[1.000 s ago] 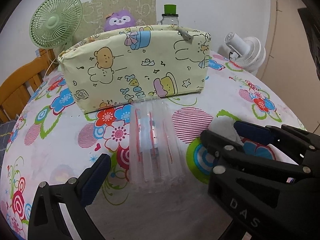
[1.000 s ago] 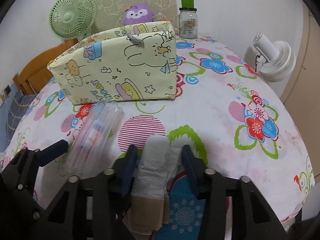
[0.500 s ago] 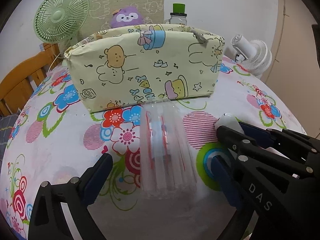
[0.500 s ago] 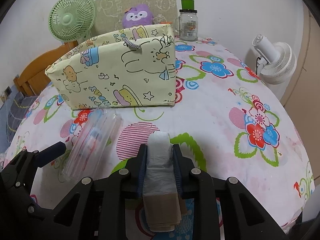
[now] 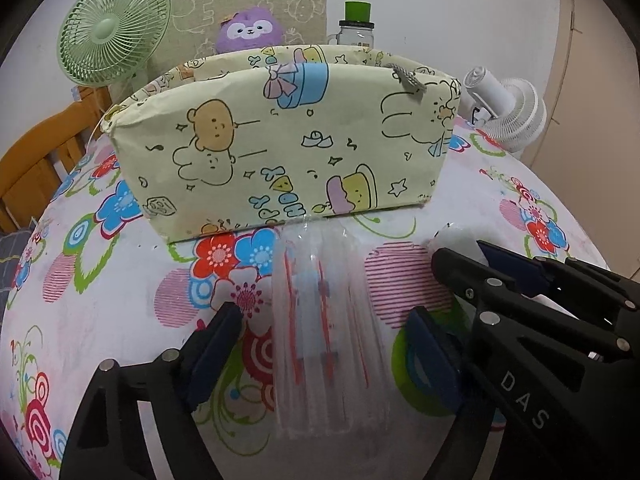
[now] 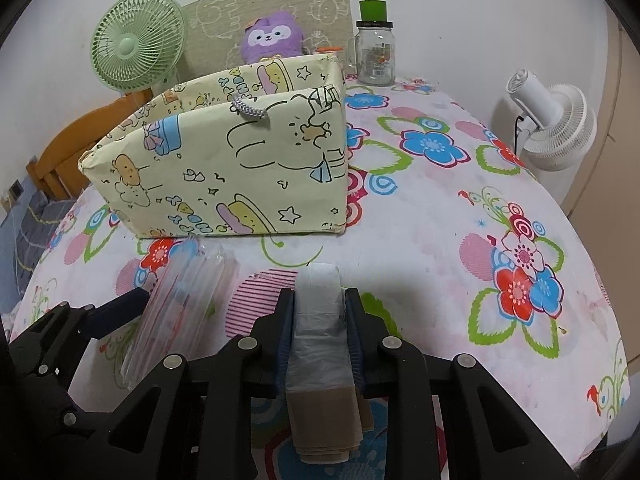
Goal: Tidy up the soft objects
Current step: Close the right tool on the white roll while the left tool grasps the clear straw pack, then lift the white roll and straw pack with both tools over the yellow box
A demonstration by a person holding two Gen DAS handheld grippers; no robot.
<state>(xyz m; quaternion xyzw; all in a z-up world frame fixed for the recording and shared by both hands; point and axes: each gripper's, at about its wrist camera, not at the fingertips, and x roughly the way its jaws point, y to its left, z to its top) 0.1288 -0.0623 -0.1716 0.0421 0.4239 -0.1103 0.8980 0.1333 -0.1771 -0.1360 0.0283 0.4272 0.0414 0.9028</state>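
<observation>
A roll of plastic bags (image 6: 318,320) is clamped between the pads of the right tool (image 6: 320,320), while the left tool (image 5: 320,344) is being closed around a clear bag stack (image 5: 324,332), untouched, with the storage box (image 5: 280,140) waiting just ahead on the worktop (image 6: 440,220).

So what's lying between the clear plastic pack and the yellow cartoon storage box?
Nothing: the clear plastic pack reaches the foot of the storage box, seen in the left wrist view.

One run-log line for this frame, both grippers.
left gripper: closing around clear plastic bag stack, not touching | right gripper: shut on white bag roll | cream cartoon-print fabric bin: behind
</observation>
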